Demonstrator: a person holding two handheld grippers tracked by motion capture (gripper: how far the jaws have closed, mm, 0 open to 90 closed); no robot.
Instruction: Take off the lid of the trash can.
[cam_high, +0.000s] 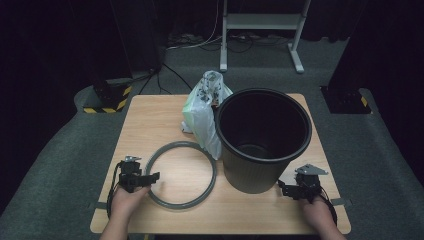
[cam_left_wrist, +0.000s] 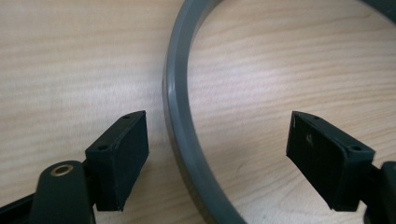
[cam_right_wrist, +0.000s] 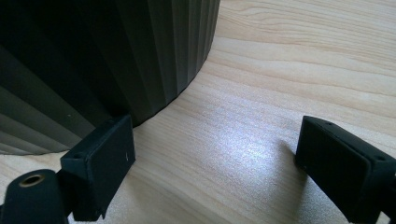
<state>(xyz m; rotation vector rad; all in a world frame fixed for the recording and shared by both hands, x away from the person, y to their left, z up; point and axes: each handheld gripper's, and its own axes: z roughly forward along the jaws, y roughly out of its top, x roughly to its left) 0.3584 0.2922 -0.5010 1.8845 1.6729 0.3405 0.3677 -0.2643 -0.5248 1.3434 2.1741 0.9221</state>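
The ring (cam_high: 182, 174) was plain mid-grey on a pale wood-grain desk (cam_high: 160, 117). The bin (cam_high: 262, 137) was very dark grey, nearly black, its wall ribbed in vertical lines. The bag (cam_high: 205, 112) at upper centre showed translucent white with pale green. Black fingers (cam_left_wrist: 119, 158). Grey carpet floor (cam_high: 60, 165), yellow-black hazard stripes at upper left.

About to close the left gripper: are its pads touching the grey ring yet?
Apart. The left gripper view shows the grey ring running between the open left gripper, with bare table visible between the band and each pad.
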